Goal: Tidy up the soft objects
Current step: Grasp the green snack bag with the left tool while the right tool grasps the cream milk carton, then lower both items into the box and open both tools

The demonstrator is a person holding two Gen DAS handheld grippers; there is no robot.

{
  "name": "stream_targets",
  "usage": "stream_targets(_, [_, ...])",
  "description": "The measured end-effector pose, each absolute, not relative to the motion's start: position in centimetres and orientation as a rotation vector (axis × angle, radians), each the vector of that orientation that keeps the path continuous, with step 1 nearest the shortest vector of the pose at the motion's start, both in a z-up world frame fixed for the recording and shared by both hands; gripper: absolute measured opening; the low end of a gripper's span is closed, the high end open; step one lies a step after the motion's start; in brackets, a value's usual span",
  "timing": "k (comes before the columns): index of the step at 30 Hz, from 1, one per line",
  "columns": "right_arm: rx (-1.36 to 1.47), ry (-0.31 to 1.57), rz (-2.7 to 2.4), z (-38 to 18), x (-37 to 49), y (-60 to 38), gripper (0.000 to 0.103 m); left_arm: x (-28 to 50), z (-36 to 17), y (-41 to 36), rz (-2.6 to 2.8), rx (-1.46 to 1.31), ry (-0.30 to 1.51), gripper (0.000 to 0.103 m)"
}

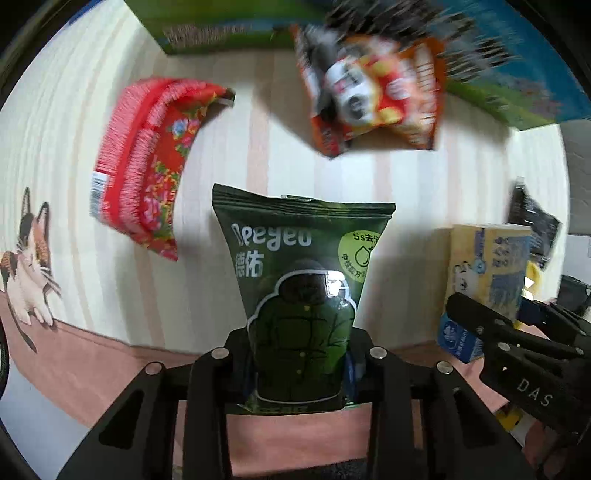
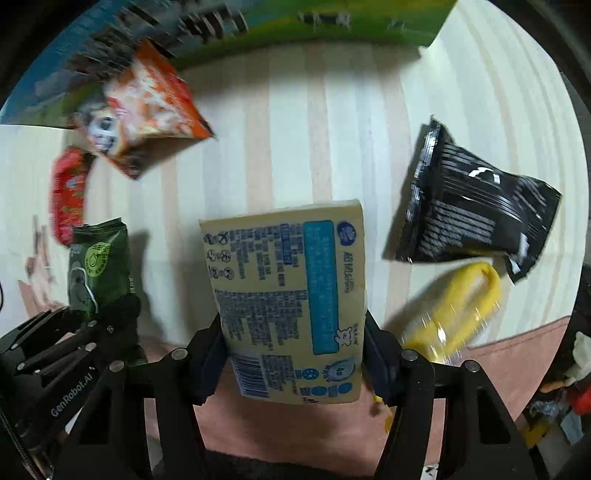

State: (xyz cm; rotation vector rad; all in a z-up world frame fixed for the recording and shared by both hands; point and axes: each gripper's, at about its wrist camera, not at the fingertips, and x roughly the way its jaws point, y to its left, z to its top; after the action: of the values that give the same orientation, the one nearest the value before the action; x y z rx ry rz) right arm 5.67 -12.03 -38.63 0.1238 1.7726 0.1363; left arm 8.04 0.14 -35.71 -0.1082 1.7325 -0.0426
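Observation:
My left gripper point(image 1: 299, 363) is shut on a dark green wipes packet point(image 1: 301, 280) and holds it upright above the striped mat point(image 1: 258, 147). My right gripper point(image 2: 291, 354) is shut on a pale yellow tissue pack point(image 2: 291, 295) with blue print. Each shows in the other's view: the tissue pack point(image 1: 487, 273) at right with the right gripper point(image 1: 517, 350), the green packet point(image 2: 98, 266) at left with the left gripper point(image 2: 74, 339). On the mat lie a red floral pack point(image 1: 147, 166), an orange snack bag point(image 1: 373, 96), a black packet point(image 2: 476, 206) and a yellow pack point(image 2: 458, 314).
A green and blue box point(image 2: 258, 33) stands along the far edge of the mat; it also shows in the left wrist view point(image 1: 517, 74). A cat picture point(image 1: 29, 258) is printed on the mat at left. Clutter lies off the mat at the right point(image 2: 569, 387).

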Motion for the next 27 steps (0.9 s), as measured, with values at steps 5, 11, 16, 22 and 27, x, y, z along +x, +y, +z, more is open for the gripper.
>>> stream_targets(5, [0.219,1.648,0.249,-29.8,6.8,-13.3,0.066,9.1,-26.7,-1.9,-0.133,-0.183,1.617,0.032])
stream_targets(11, [0.246,1.453,0.294,-18.9,14.2,-16.8,0.066,15.7,-18.0,-2.6,-0.183,-0.185,1.488,0.032])
stream_targets(16, [0.206,1.437,0.227,-19.1,22.7,-19.0,0.066,24.5,-18.7,-0.4,-0.165,-0.181,1.536,0.032])
stream_targets(22, [0.156,1.574,0.172,-26.4,27.9,-17.9,0.066,30.8,-26.3,-0.8,-0.168,-0.293,1.737,0.032])
stream_targets(27, [0.143,1.646,0.143,-30.4,29.7,-16.9,0.066,31.6,-29.9,-2.2,-0.192,-0.288,1.847,0.032])
